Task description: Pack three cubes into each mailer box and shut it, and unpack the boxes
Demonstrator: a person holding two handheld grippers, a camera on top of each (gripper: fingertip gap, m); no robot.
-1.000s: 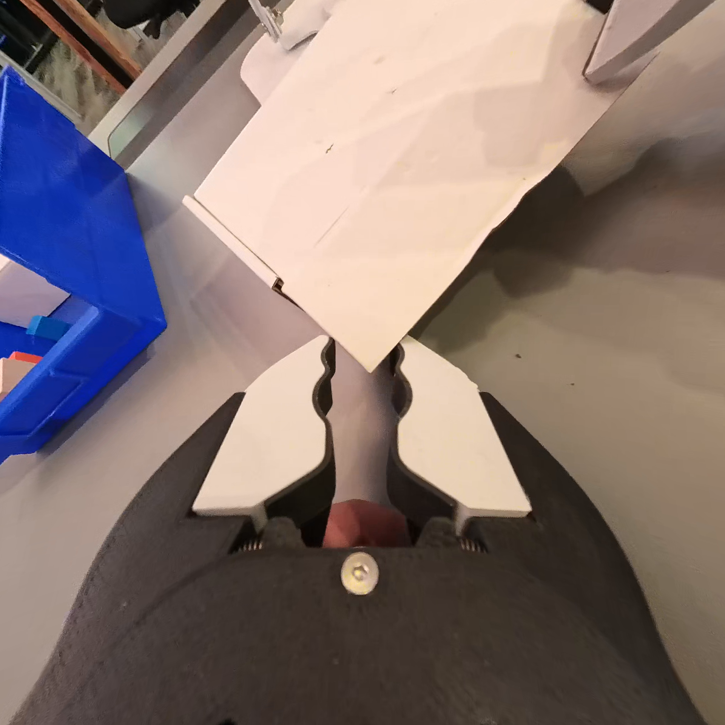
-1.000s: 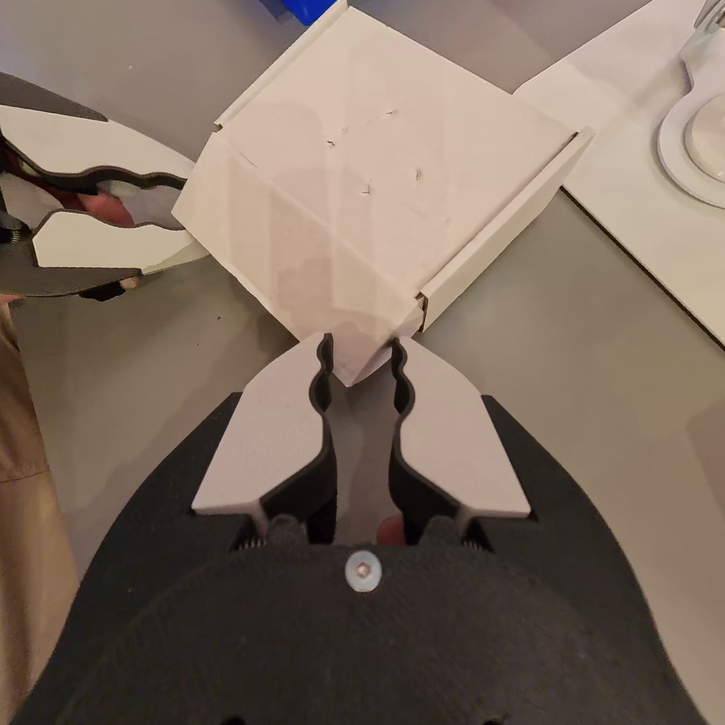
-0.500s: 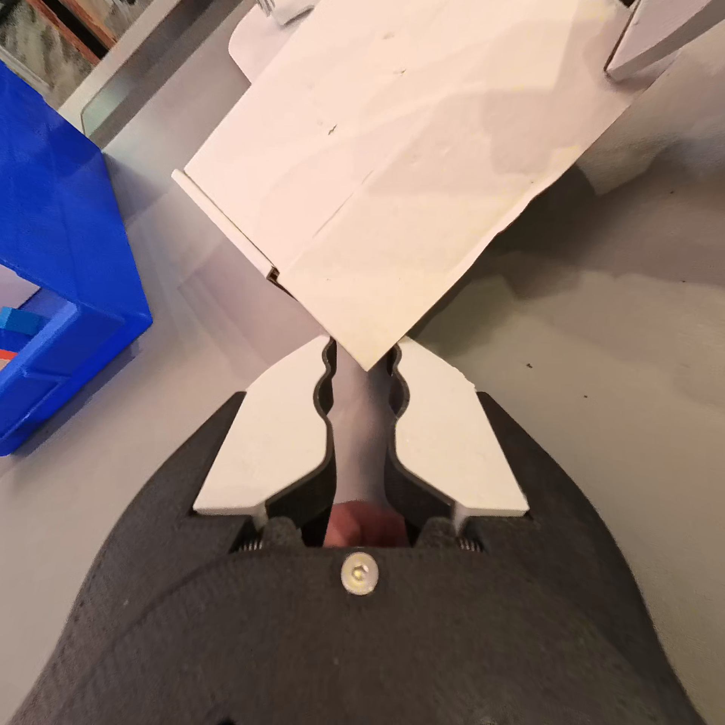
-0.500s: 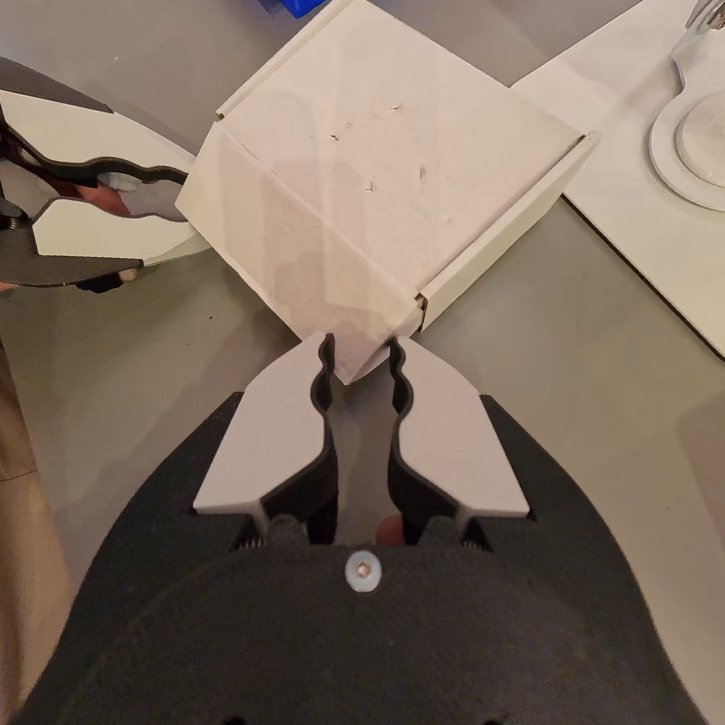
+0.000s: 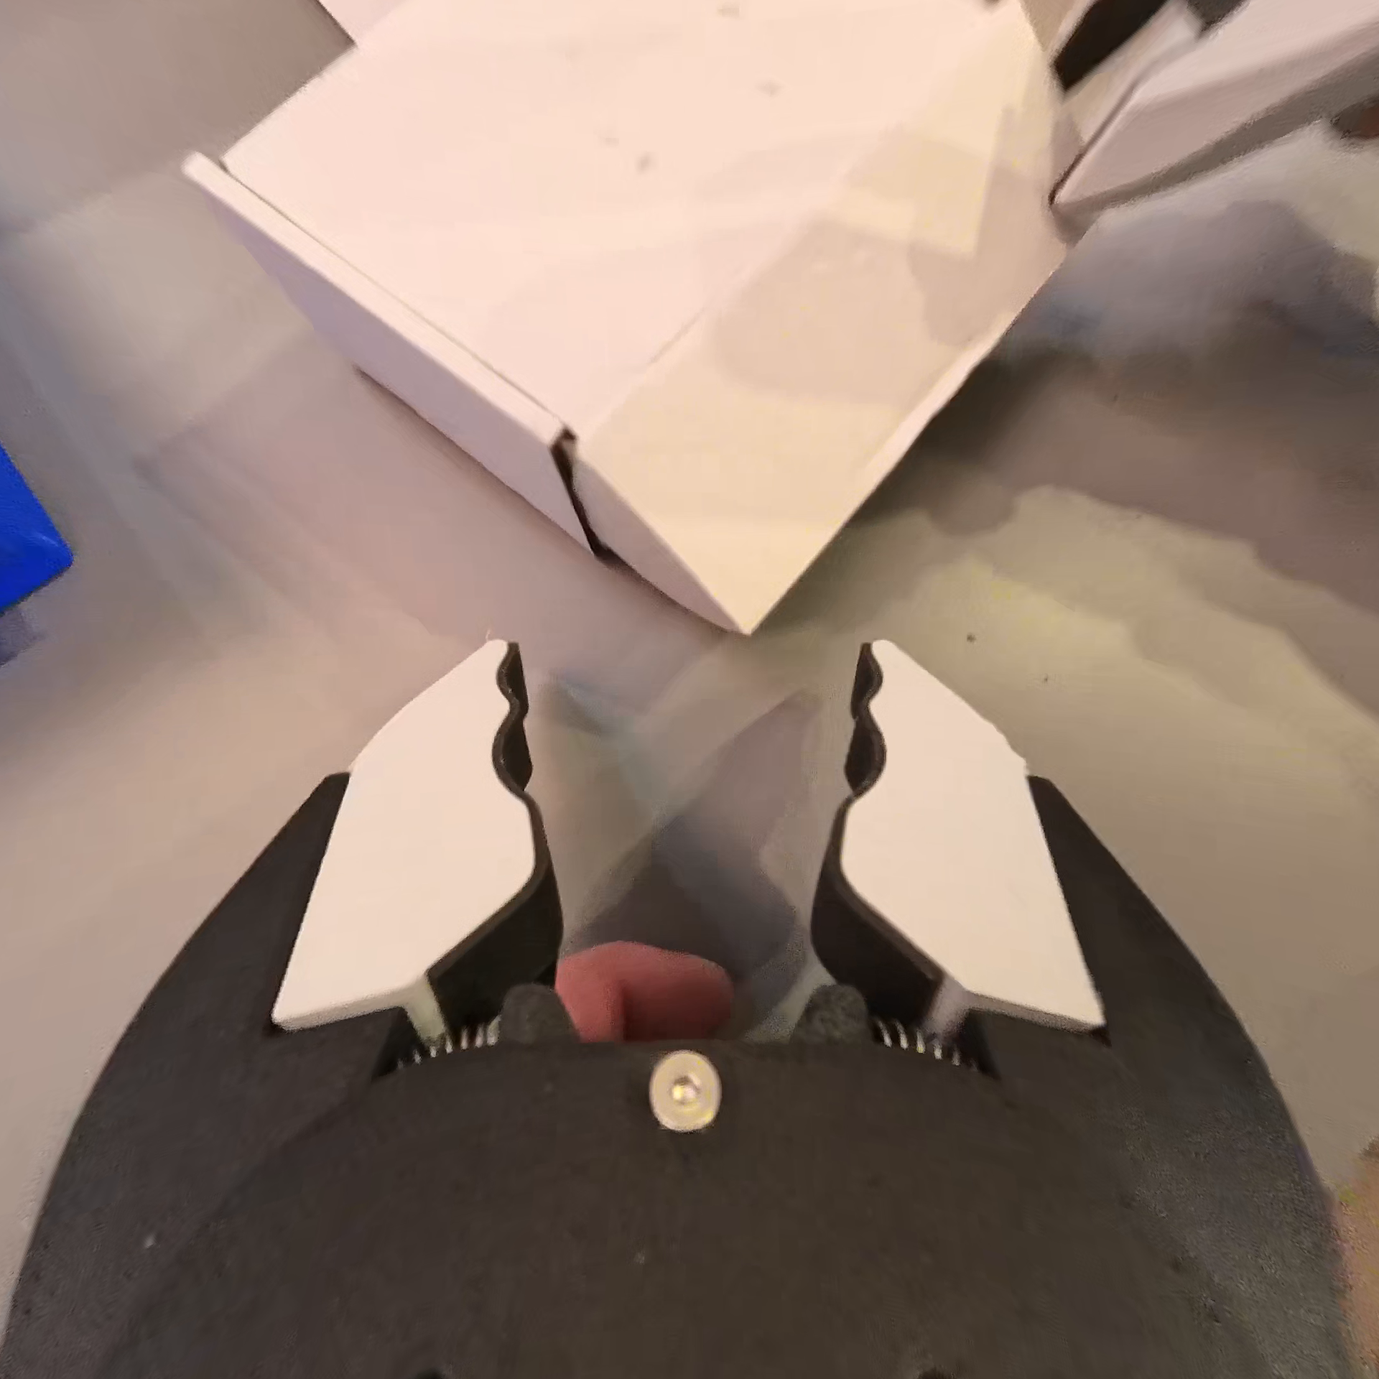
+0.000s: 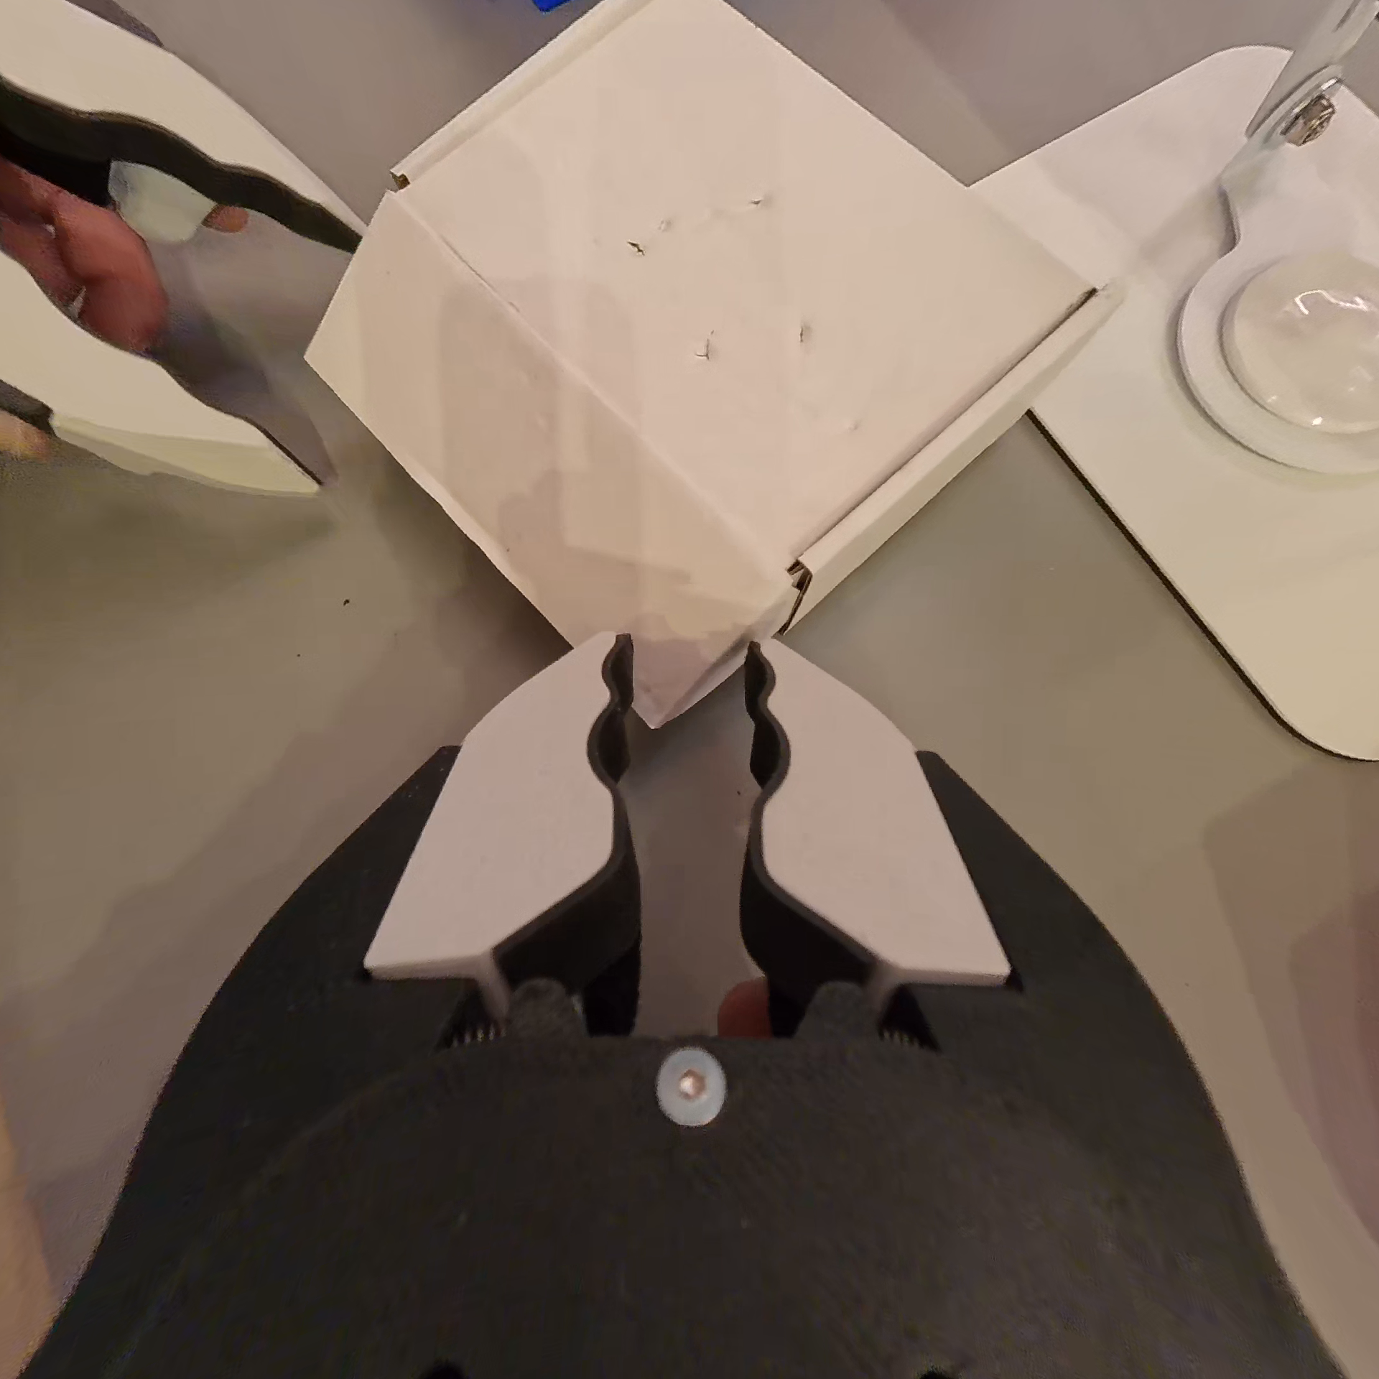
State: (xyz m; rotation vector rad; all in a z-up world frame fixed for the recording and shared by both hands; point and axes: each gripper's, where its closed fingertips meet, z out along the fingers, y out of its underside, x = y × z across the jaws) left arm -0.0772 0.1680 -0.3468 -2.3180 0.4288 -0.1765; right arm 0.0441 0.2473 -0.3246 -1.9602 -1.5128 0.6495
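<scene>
A white mailer box (image 6: 709, 336) lies on the grey table with its lid down and the front flap sloping towards me. No cubes show. My right gripper (image 6: 686, 657) is closed narrowly on the near corner of that flap. My left gripper (image 5: 690, 657) is open and empty, a short way back from the box's (image 5: 597, 261) other flap corner. In the right wrist view its spread fingers (image 6: 172, 425) stand just left of the box. In the left wrist view a finger (image 5: 1194, 112) of the right gripper shows at the top right.
A blue bin's corner (image 5: 22, 552) shows at the left edge. A white stand base (image 6: 1194, 560) with a clear round dome (image 6: 1313, 358) lies right of the box. Bare grey table (image 6: 186, 709) lies around the grippers.
My left gripper has opened, let go of the flap corner and drawn back a little. The box has shifted slightly. My right gripper keeps its hold.
</scene>
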